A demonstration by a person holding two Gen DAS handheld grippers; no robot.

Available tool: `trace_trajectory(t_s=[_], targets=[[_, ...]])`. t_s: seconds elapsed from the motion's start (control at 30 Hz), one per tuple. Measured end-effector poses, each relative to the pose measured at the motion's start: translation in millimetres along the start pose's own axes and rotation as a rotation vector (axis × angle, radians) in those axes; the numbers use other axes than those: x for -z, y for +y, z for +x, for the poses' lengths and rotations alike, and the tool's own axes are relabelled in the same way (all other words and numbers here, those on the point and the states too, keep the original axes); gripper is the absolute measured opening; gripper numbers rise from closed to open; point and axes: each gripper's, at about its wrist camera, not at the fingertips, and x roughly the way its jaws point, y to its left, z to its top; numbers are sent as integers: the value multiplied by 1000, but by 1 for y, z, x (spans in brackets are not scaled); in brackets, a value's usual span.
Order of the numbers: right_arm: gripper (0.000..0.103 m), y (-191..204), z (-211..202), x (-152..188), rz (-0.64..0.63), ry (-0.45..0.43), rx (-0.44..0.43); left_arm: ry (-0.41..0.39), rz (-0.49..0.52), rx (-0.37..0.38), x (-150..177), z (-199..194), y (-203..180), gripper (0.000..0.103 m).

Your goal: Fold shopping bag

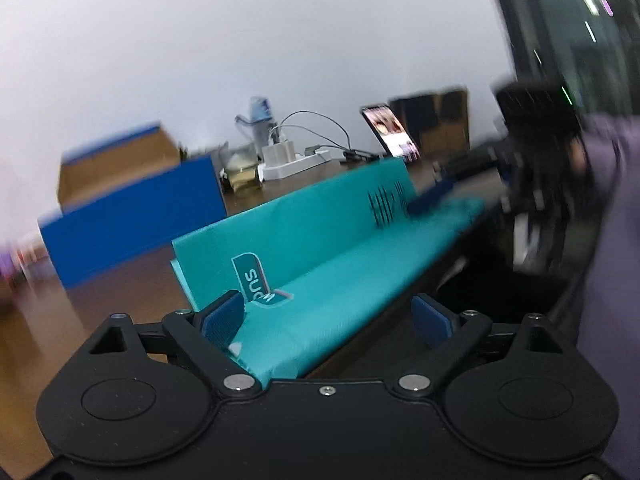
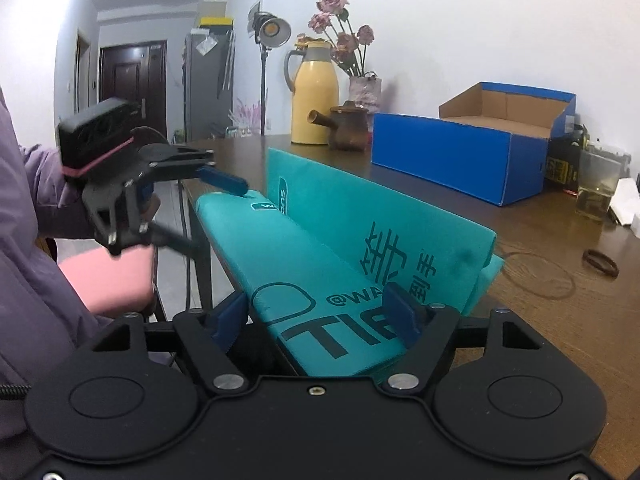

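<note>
This is a lived-in home, seemingly a dining or living area opening onto an entry hall: a dark wooden front door (image 2: 132,84) stands at the end of the passage with a grey refrigerator (image 2: 208,88) beside it. The brown wooden table (image 2: 560,280) carries domestic odds and ends (a yellow thermos jug (image 2: 314,100), a clay teapot (image 2: 346,126), a vase of dried roses (image 2: 348,36), an open blue shoebox (image 2: 480,148)), while a power strip (image 1: 296,162) and a propped phone (image 1: 390,132) sit against the white wall
</note>
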Motion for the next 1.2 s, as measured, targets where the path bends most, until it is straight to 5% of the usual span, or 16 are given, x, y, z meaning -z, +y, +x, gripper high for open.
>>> trace_trajectory(t_s=[0.07, 0.13, 0.4, 0.43, 0.47, 0.5, 0.53, 0.57, 0.6, 0.67, 0.83, 0.9, 1.0, 1.13, 1.2], targets=[[77, -1, -1, 0, 10, -4, -1, 13, 60, -35, 2, -1, -8, 86], [76, -4, -2, 0, 27, -8, -6, 8, 31, -64, 2, -2, -8, 70], [48, -40, -21, 14, 356, -128, -194, 8, -299, 72, -9, -15, 33, 53], [37, -47, -21, 15, 410, -144, -227, 8, -355, 90, -10, -14, 41, 52], [14, -54, -21, 17, 468, -158, -248, 8, -413, 108, -11, -13, 49, 52], [1, -62, -21, 18, 533, -171, -256, 10, -479, 131, -12, -11, 58, 44], [0, -70, -20, 20, 586, -177, -252, 11, -573, 154, -14, -8, 69, 22], [0, -78, -17, 21, 624, -175, -234, 23, -673, 163, -13, -3, 82, 7], [0, -84, -15, 22, 658, -166, -224, 36, -773, 170, -11, 2, 96, 7], [5, -86, -9, 20, 649, -114, -211, 84, -802, 117, -11, 13, 109, 7], [48, -47, -8, -4, 315, -18, -78, 129, -560, 79, -21, 21, 90, 8], [51, -35, -6, -8, 232, 6, -64, 144, -454, 60, -27, 25, 77, 8], [53, -37, -6, -6, 237, -3, -82, 144, -436, 51, -27, 26, 71, 9], [68, -27, -7, -5, 170, -14, -133, 110, -408, 104, -16, 16, 65, 12], [76, -20, -5, -5, 117, -16, -150, 79, -331, 105, -14, 10, 58, 30]])
